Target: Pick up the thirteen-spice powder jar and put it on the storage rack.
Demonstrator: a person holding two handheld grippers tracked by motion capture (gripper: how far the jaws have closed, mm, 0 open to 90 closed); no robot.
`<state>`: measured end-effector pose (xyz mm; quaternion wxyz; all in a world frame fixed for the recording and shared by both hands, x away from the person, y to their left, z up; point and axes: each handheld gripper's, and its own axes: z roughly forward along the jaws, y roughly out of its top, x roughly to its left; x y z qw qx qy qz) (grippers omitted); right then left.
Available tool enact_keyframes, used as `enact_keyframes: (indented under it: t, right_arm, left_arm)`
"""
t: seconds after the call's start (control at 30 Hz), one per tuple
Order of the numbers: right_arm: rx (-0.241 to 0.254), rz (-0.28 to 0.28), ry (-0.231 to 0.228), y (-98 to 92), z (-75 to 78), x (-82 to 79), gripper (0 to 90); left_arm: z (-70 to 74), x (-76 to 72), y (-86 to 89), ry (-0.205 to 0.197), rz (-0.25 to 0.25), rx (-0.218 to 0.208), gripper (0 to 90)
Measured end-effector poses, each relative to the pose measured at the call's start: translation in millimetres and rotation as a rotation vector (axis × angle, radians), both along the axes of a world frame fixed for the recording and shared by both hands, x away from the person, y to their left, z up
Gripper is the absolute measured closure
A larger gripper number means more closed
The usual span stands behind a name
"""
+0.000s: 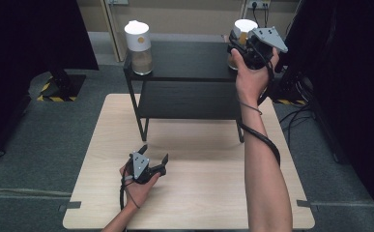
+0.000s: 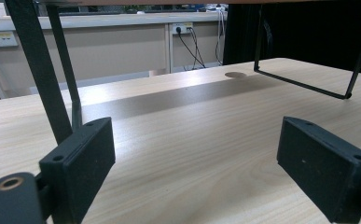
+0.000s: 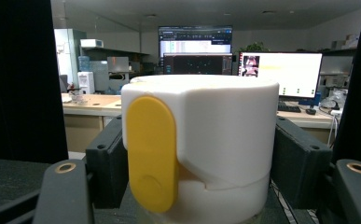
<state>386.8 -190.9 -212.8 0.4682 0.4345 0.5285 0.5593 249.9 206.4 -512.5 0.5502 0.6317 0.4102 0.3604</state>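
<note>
Two glass jars with white lids stand on the top of a black two-tier shelf (image 1: 189,60). The left jar (image 1: 138,46) holds pale contents and stands alone at the shelf's left corner. The right jar (image 1: 244,26) is at the right corner, and my right gripper (image 1: 238,43) is closed around its lid. In the right gripper view the white lid (image 3: 215,140) with its yellow tab (image 3: 151,154) sits between both pads (image 3: 104,163), touching them. My left gripper (image 1: 154,152) rests low over the wooden table (image 1: 208,193), open with nothing between its jaws (image 2: 197,163).
The shelf's thin black legs (image 2: 43,79) stand on the table just ahead of the left gripper. Grey carpet surrounds the table. Dark curtains hang on both sides. A wall with sockets (image 2: 183,29) lies beyond.
</note>
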Motion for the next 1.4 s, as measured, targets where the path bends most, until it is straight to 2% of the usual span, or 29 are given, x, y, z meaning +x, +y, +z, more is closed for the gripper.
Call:
enact_keyframes:
  t: [0.2,0.5,0.8,0.9,1.4]
  right_arm:
    - [-0.006,0.008,0.010,-1.9,1.6,0.5,28.8]
    - [0.001,0.031,0.042,-5.4,6.5,-1.8,11.1]
    - [0.000,0.080,0.044,-14.0,7.0,-16.4,8.0]
    - [0.008,0.115,0.046,-20.6,6.1,-22.5,7.8]
    - [0.013,0.163,0.014,-31.6,-12.8,-55.1,7.8]
  left_arm:
    - [-0.1,0.0,-0.4,-0.001,0.000,0.000,11.2]
    - [-0.1,0.1,-0.4,0.000,-0.002,0.000,11.2]
    - [-0.1,-0.2,-0.9,-0.002,-0.002,0.003,11.2]
    - [0.1,-0.2,-1.0,-0.001,-0.003,0.005,11.2]
    - [0.4,-0.7,-1.9,-0.004,-0.002,0.012,11.2]
